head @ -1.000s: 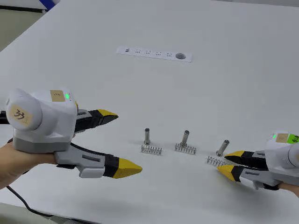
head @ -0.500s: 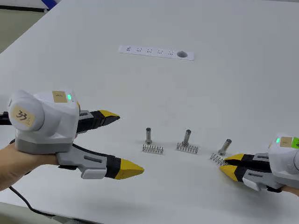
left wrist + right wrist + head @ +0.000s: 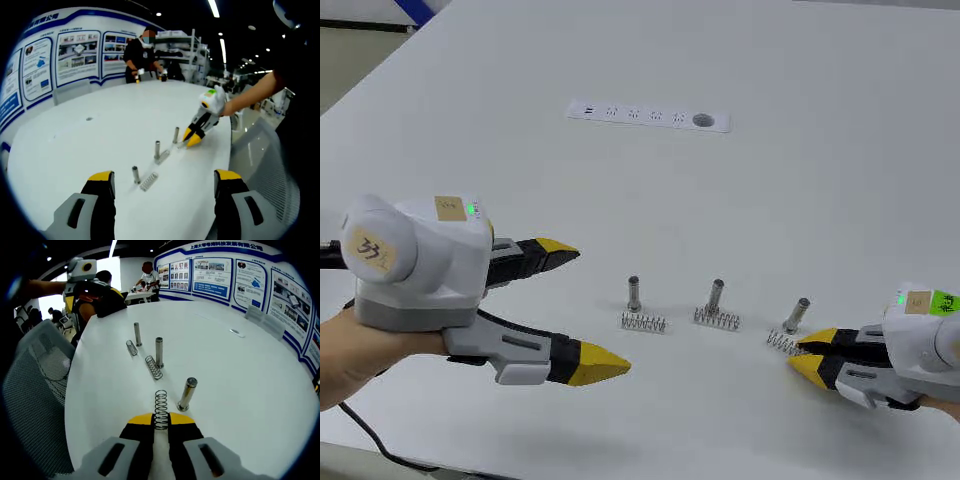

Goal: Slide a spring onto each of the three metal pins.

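1. White table [image 3: 800, 180] is carrying a row of upright pins: left pin [image 3: 634, 293], middle pin [image 3: 715, 295], right pin [image 3: 797, 315].
2. Left gripper [image 3: 600, 308] is hovering at the left, jaws wide apart and holding nothing, well apart from the row.
3. Right gripper [image 3: 800, 353] is sitting at the right, nearer the work, jaws pinching together on the right spring's near end.
4. Left spring [image 3: 643, 322] and middle spring [image 3: 717, 319] are lying flat just near of their pins.
5. Right spring [image 3: 780, 343] is lying flat, pointing straight out from the jaws. The right pin is standing just beside its far end, so it is likely needing tipping upright.
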`<state>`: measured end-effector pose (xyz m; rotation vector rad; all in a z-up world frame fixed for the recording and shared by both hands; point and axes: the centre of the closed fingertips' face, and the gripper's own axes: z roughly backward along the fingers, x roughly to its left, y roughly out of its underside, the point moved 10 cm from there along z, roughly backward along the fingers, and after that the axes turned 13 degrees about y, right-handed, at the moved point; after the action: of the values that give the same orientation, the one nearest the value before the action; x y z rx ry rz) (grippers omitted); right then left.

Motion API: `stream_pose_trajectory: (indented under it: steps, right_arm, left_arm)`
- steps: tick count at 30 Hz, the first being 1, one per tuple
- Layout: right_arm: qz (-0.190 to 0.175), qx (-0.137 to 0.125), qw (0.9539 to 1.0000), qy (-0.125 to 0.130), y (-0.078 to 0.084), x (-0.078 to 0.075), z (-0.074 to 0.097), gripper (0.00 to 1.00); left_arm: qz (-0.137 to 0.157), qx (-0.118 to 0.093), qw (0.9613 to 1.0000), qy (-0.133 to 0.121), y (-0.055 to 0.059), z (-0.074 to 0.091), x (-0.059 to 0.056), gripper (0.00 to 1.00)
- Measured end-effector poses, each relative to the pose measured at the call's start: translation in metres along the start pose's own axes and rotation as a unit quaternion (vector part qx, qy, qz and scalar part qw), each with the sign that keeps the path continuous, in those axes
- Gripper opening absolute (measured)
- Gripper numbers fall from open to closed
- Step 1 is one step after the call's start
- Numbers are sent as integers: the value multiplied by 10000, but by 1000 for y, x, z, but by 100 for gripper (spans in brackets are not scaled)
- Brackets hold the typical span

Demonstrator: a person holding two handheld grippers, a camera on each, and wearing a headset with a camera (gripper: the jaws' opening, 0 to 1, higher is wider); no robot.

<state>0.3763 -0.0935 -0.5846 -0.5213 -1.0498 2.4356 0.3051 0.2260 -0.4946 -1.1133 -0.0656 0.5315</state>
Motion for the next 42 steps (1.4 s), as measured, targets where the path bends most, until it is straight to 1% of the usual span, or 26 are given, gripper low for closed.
stream_pose_trajectory:
  steps: [2, 5, 10, 14, 16, 17, 18, 20, 23, 24, 26, 29, 31, 35, 38, 42]
  right_arm:
    - [29, -62, 10000, -8, -5, 0, 6, 11]
    - [92, -160, 9998, -23, -14, -1, 14, 11]
    - [210, -371, 9991, -46, -35, -1, 27, 11]
    - [416, -505, 9977, -153, -54, 4, 37, 11]
    - [474, -566, 9970, -217, -60, 4, 39, 11]
    - [513, -577, 9967, -255, -66, 6, 41, 11]
    - [501, -568, 9968, -261, -70, 8, 43, 11]
    - [599, -617, 9956, -366, -79, 12, 45, 11]
    - [763, -679, 9937, -455, -91, 21, 49, 11]
    - [810, -715, 9928, -508, -96, 25, 51, 11]
    - [907, -755, 9915, -550, -99, 27, 51, 11]
    - [1052, -791, 9889, -688, -104, 37, 52, 11]
    - [1161, -811, 9865, -818, -106, 44, 54, 11]
    - [1356, -825, 9829, -932, -110, 55, 57, 11]
    - [1446, -867, 9802, -1036, -113, 62, 59, 11]
    - [1596, -869, 9765, -1160, -115, 69, 58, 11]
  left_arm:
    - [-13, 8, 10000, 50, -1, -1, -1, 81]
    - [-62, -21, 9999, 93, -3, -4, -2, 80]
    - [-138, -101, 9997, 184, -10, -10, -4, 79]
    - [-245, -159, 9991, 293, -18, -17, -7, 78]
    - [-292, -165, 9987, 373, -20, -21, -9, 75]
    - [-325, -168, 9985, 405, -22, -23, -9, 73]
    - [-354, -174, 9983, 422, -24, -25, -10, 73]
    - [-406, -209, 9978, 476, -27, -29, -12, 73]
    - [-461, -245, 9969, 586, -32, -35, -15, 70]
    - [-481, -259, 9963, 659, -33, -37, -16, 69]
    - [-503, -281, 9957, 726, -35, -39, -18, 65]
    - [-557, -264, 9947, 824, -36, -43, -22, 64]
    - [-589, -248, 9940, 891, -36, -46, -25, 62]
    - [-595, -232, 9926, 1034, -35, -49, -30, 58]
    - [-634, -180, 9914, 1133, -33, -53, -35, 54]
    - [-700, -91, 9893, 1277, -32, -55, -38, 50]
